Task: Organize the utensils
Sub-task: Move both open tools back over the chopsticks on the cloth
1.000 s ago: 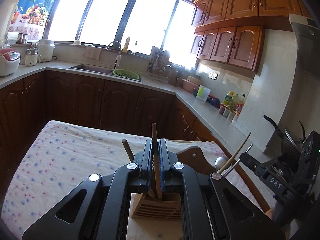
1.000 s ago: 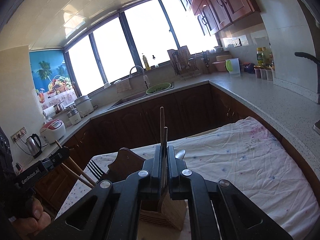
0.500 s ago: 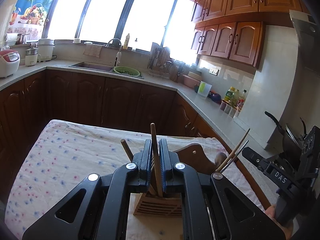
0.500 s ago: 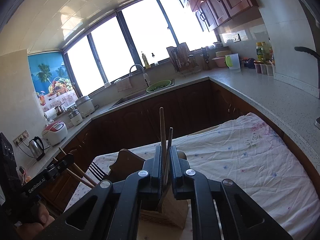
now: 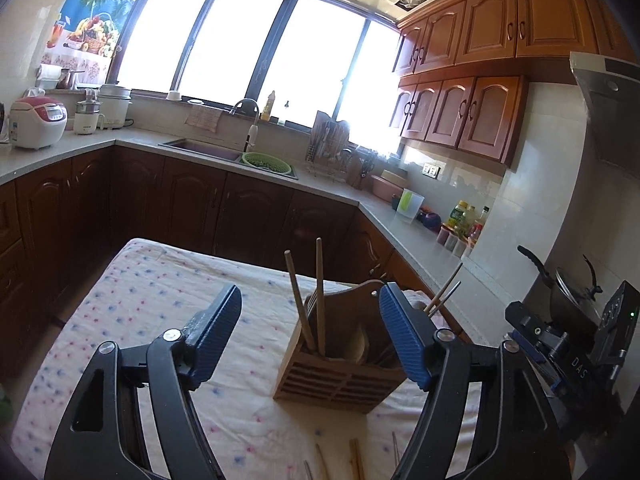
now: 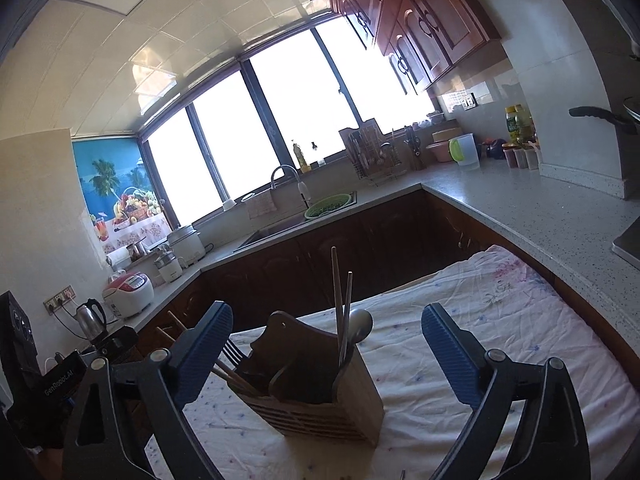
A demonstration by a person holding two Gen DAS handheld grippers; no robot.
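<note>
Kitchen counters ring floral tablecloth (image 5: 168, 304); both grippers (image 5: 310, 338) (image 6: 326, 354) just released, flanking utensil holder (image 5: 340, 376).

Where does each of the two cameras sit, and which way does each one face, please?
Left wrist: on the left tongs, open, facing the wooden utensil holder and the sink counter; the right tongs' body shows at right.
Right wrist: on the right tongs, open, facing the same holder from its other side; the left tongs' body shows at left.
Shared: holder, floral tablecloth, sink.

Blue-padded black tongs (image 5: 310, 332), tan wooden holder (image 5: 340, 376), white cloth (image 5: 160, 288) dotted pink and blue
</note>
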